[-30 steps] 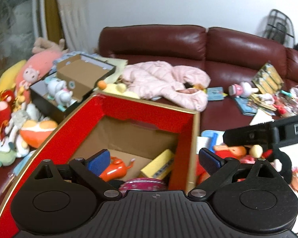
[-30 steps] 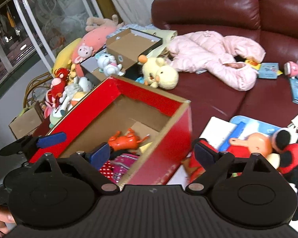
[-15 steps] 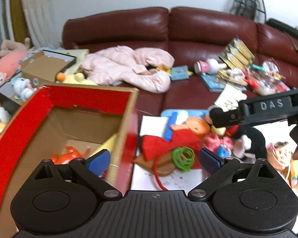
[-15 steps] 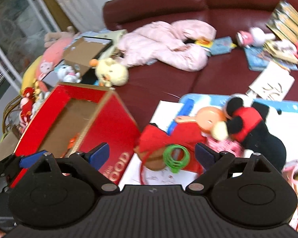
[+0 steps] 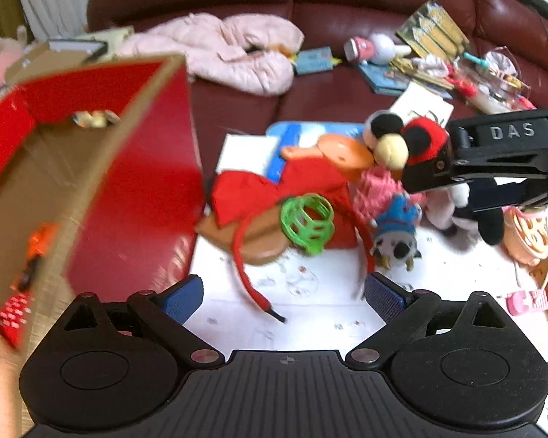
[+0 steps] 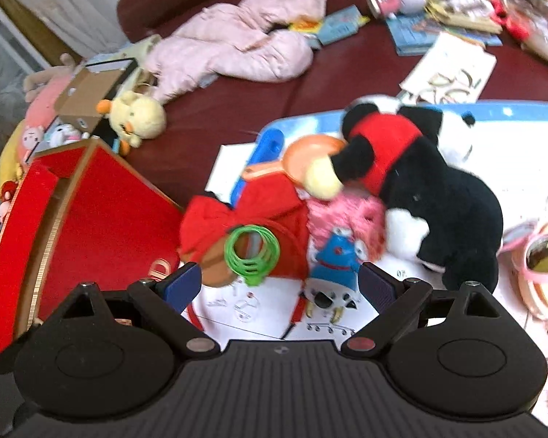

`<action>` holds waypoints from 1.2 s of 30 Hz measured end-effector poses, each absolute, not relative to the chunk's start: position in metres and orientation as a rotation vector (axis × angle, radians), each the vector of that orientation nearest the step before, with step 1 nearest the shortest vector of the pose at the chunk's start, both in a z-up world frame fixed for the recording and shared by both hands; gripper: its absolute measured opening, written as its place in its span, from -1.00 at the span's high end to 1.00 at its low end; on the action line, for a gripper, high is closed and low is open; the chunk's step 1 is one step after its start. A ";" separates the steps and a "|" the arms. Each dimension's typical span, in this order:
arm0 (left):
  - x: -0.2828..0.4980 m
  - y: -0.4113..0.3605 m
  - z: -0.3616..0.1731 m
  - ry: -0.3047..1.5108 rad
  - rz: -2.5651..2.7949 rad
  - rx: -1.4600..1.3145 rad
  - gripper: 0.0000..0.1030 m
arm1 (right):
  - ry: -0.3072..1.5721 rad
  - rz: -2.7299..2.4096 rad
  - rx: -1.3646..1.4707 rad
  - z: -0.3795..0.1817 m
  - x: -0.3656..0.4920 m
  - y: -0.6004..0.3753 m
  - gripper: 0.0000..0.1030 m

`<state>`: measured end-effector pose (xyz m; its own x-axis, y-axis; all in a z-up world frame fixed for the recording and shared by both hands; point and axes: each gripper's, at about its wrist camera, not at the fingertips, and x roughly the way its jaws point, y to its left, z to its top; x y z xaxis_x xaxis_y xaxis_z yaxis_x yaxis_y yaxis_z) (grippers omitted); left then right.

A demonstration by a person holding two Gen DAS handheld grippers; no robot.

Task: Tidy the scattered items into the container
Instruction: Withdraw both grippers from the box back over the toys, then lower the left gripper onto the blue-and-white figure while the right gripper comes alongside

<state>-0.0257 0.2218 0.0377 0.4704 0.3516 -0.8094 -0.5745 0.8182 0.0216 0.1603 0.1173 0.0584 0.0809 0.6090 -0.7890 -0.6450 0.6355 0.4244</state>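
Toys were yet to be gathered: both tongs, left [image 5: 283,297] and right [image 6: 279,284], were held apart, empty; a green ball [image 6: 251,253], lower centre, was judged next.

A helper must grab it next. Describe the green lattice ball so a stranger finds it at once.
Start at the red box; just to its right, on the white sheet, lies a heap of toys. The green lattice ball sits on the red bow headband, the only bright green, see-through cage there.

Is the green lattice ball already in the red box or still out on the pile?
Out. The green lattice ball sits on the red bow among the toys, beside the red box, not inside it.
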 end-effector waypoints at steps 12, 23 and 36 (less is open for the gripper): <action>0.011 0.206 -0.004 0.906 0.467 -0.238 -0.86 | 1.288 0.853 0.020 0.009 0.189 0.117 -0.75; 0.065 0.180 -0.030 0.887 0.288 -0.074 -0.81 | 1.326 0.873 0.042 -0.004 0.208 0.114 -0.46; 0.087 0.195 -0.051 0.877 0.219 -0.039 -0.23 | 1.342 0.918 0.061 -0.017 0.217 0.137 0.11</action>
